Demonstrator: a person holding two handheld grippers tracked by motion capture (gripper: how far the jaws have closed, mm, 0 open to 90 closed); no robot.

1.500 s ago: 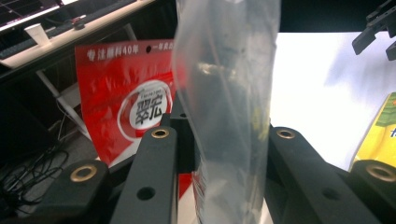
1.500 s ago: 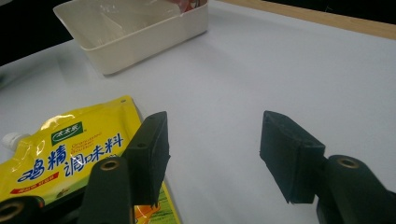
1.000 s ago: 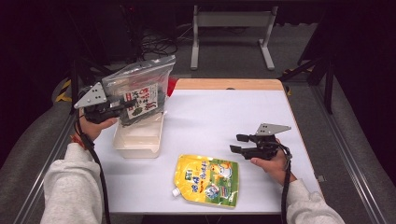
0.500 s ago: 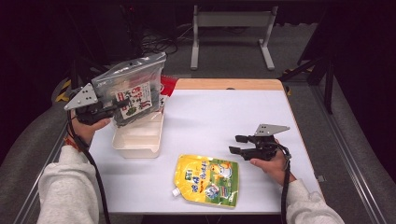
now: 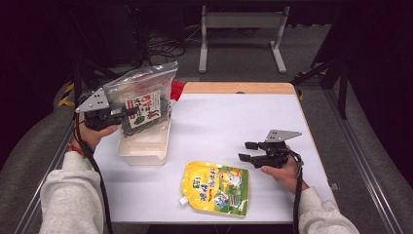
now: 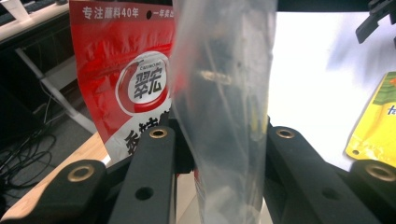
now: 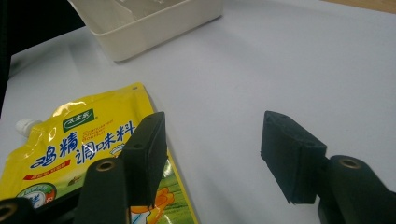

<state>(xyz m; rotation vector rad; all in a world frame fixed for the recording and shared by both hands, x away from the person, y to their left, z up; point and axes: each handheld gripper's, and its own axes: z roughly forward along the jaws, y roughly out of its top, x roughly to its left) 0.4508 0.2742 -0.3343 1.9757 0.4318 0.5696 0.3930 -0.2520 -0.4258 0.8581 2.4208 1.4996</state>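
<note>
The left gripper (image 5: 127,113) clamped 1 clear bag (image 5: 142,100) above the white tub (image 5: 143,146). The right gripper (image 5: 247,151), well right of the tub, stood half open, holding nothing. Beside the tub lay 1 yellow pouch (image 5: 217,188); behind it stood 1 red packet (image 6: 126,74).

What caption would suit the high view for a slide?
Left tool lifts a clear bag above a white bin; open right tool waits beside a yellow pouch.
</note>
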